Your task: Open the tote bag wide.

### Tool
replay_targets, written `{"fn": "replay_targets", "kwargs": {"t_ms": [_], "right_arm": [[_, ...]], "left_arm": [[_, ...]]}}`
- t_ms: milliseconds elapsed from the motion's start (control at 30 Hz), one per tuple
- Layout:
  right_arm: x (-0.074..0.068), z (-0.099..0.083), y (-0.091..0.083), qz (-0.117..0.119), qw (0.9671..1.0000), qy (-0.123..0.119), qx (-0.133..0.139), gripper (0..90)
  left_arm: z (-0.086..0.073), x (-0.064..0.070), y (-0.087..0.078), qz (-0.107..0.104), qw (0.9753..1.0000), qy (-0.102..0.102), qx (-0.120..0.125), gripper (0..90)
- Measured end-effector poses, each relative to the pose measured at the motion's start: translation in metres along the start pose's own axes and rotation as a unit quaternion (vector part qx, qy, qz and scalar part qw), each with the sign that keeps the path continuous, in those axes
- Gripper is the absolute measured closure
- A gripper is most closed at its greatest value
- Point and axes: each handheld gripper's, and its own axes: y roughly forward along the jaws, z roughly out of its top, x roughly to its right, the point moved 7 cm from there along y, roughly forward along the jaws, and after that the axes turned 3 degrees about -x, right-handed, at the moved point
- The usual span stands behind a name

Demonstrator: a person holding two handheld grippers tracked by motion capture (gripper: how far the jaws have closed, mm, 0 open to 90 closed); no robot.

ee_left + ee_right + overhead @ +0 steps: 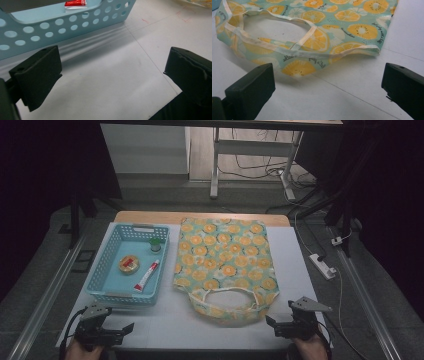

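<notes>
The fruit-print tote bag (224, 265) lies flat just ahead of the right gripper (283, 325), its handle loop (274, 47) and mouth edge nearest those jaws, which stand wide apart and hold nothing. A clean start, I judge, is to come in low and pinch only the upper layer at the mouth, so the bag opens rather than drags. The left gripper (116, 332), likewise spread wide and empty, sits just short of the blue basket (99, 270), where a red-and-white tube (146, 275), a round tin (128, 264) and a small green-capped bottle (155, 244) lie beyond its jaws.
</notes>
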Motion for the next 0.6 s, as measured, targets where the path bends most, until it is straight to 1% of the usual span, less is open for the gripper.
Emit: {"fn": "replay_targets", "kwargs": {"t_ms": [133, 200, 400, 600], "right_arm": [[0.0005, -0.0001, -0.0002, -0.001, 1.0000, 0.001, 0.000, 0.0], [0.0008, 0.0000, -0.0004, 0.000, 1.0000, 0.003, 0.001, 0.0], [0.0013, -0.0002, -0.0003, 0.002, 1.0000, 0.005, 0.002, 0.0], [0.0006, 0.0001, 0.0001, 0.004, 1.0000, 0.002, 0.000, 0.0]], "left_arm": [[0.0000, 0.0015, 0.0008, -0.007, 0.9999, 0.007, -0.004, 1.3], [0.0000, 0.0023, 0.0014, -0.005, 0.9999, 0.012, -0.007, 1.3], [0.0001, 0.0023, 0.0025, -0.009, 0.9998, 0.011, -0.013, 1.4], [0.0000, 0.0017, 0.0026, -0.010, 0.9999, 0.008, -0.011, 1.3]]}}
